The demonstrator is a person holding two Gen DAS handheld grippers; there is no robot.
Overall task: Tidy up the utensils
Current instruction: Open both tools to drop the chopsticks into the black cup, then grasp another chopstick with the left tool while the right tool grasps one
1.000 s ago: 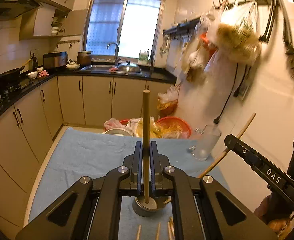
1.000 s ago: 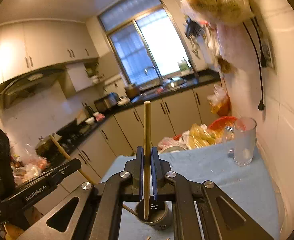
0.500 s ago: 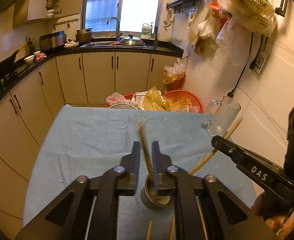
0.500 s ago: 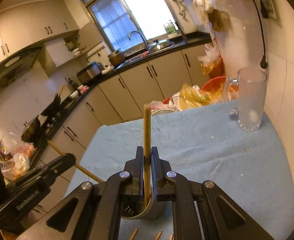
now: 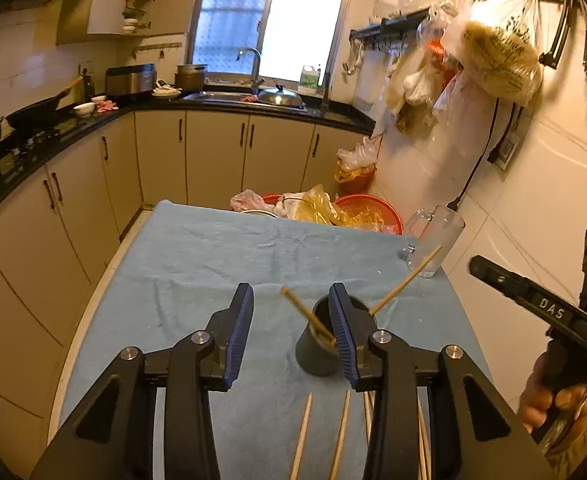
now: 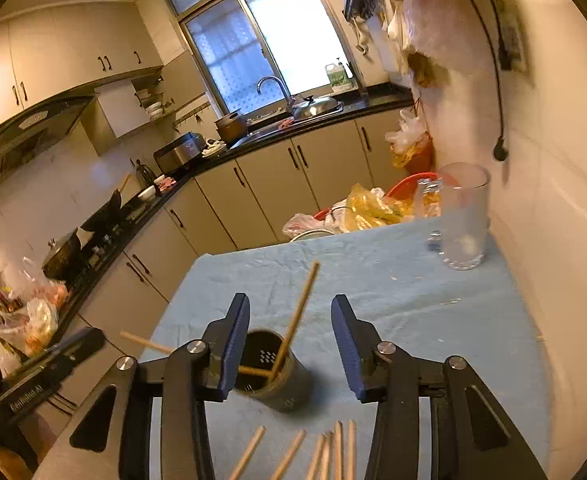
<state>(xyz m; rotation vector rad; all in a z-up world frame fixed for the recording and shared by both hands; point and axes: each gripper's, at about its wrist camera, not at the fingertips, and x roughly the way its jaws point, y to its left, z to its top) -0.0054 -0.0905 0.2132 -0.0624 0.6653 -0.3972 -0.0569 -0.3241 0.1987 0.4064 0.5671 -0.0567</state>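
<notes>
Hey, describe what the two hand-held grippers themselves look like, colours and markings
Both hand-held grippers, left and right, are black angular linkages with silver round pivot bolts and blue ribbed finger pads. White "DAS" lettering marks the right one's side; the left one's lettering is unclear. No cables show.

Beige cabinets (image 5: 213, 152), black counter (image 5: 333, 118), bright, perhaps frosted window (image 5: 269, 20).

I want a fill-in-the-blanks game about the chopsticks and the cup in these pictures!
1. Both hand-held grippers, the left hand-held gripper and the right hand-held gripper, are wide ____.
2. ____ chopsticks lean inside the dark cup.
3. More loose chopsticks lie on the ____ cloth.
4. The glass mug standing near the wall is ____.

Missing words: open; two; blue; empty
</notes>
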